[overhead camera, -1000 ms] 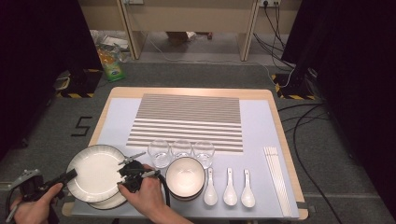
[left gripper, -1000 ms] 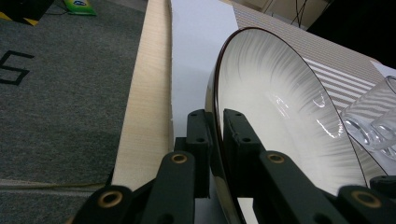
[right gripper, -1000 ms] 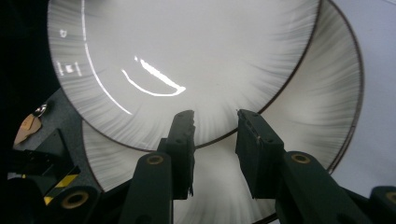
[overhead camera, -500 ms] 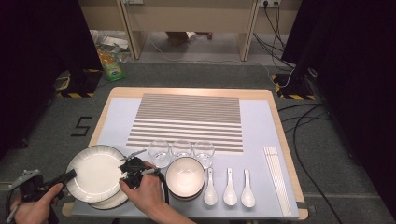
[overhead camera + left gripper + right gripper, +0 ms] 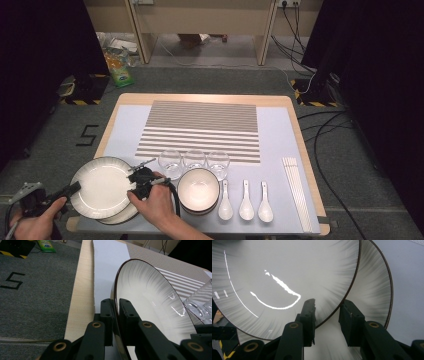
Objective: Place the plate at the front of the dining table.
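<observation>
A white plate with a dark rim [image 5: 102, 185] is lifted a little off a like plate [image 5: 120, 216] at the table's front left. My left gripper [image 5: 75, 189] is shut on the left rim of the upper plate; the left gripper view has its jaws [image 5: 115, 312] clamped on the rim of the tilted plate [image 5: 150, 305]. My right gripper [image 5: 134, 181] is at the plate's right rim. In the right gripper view its jaws [image 5: 328, 302] stand open astride the rim of the upper plate [image 5: 282, 270], without pressing it, above the lower plate [image 5: 374, 290].
Three clear glasses [image 5: 194, 160] stand in a row right of the plates, a stack of bowls [image 5: 198, 190] in front of them. Three white spoons [image 5: 245, 200] and chopsticks [image 5: 295, 192] lie farther right. A striped placemat [image 5: 200, 130] covers the far middle.
</observation>
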